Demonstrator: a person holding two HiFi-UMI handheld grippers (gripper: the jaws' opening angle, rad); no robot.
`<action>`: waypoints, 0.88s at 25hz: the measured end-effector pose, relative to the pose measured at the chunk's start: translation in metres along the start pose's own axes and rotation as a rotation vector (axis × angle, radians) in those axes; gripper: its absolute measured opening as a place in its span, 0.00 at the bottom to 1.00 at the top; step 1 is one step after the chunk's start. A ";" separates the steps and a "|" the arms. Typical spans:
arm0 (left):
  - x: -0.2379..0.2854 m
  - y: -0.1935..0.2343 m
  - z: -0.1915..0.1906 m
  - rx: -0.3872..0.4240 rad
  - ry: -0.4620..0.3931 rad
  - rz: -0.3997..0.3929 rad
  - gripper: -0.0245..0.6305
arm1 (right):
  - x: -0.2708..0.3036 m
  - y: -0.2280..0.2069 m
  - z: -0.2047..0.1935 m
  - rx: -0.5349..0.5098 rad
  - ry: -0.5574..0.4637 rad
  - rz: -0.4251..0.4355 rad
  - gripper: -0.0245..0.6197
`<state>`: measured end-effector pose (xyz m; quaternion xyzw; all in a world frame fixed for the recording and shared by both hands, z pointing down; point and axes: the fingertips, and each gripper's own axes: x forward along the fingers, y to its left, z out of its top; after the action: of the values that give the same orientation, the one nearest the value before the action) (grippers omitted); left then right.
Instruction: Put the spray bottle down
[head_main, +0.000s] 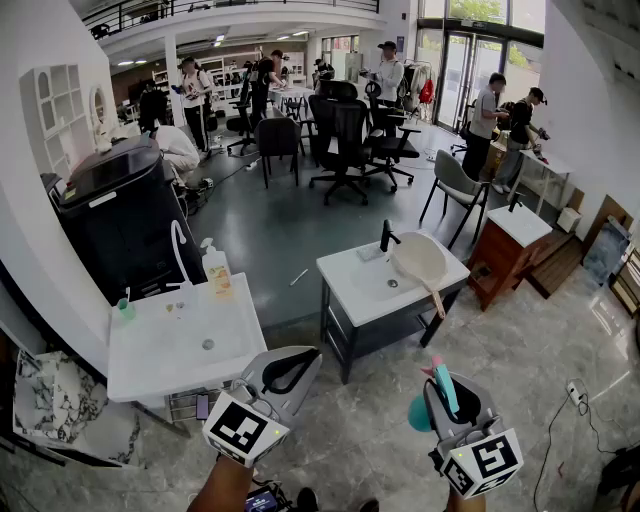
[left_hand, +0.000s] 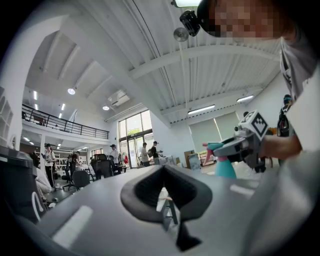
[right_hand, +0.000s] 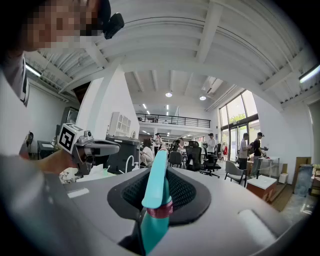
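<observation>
A teal spray bottle (head_main: 419, 413) with a pink collar sits upright in my right gripper (head_main: 447, 388), low at the right of the head view, above the tiled floor. In the right gripper view the bottle's head and neck (right_hand: 155, 192) fill the gap and the jaws are shut on it. My left gripper (head_main: 303, 360) hovers at the lower left, level with the right one and apart from it. It is shut, with nothing between its jaws (left_hand: 165, 195). From the left gripper view the bottle (left_hand: 225, 167) shows held off to the right.
A white sink table (head_main: 150, 355) with a soap bottle (head_main: 215, 270) stands just ahead on the left. A second white sink table (head_main: 365, 295) holding a round basin (head_main: 420, 258) stands ahead. A black machine (head_main: 110, 215), a wooden cabinet (head_main: 505, 255), office chairs and people are farther back.
</observation>
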<state>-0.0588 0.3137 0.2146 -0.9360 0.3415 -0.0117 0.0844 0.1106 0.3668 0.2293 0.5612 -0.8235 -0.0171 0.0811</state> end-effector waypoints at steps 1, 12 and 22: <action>-0.001 0.001 0.000 0.001 0.000 0.000 0.04 | 0.000 0.001 0.000 -0.004 0.001 -0.002 0.16; -0.004 0.006 -0.013 0.017 -0.004 -0.013 0.04 | 0.006 0.013 -0.003 -0.033 0.008 -0.013 0.16; 0.000 0.010 -0.015 -0.003 -0.009 -0.036 0.04 | 0.018 0.023 0.000 -0.096 0.006 -0.030 0.17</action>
<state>-0.0662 0.3036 0.2280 -0.9422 0.3241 -0.0086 0.0843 0.0825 0.3588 0.2338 0.5691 -0.8129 -0.0559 0.1102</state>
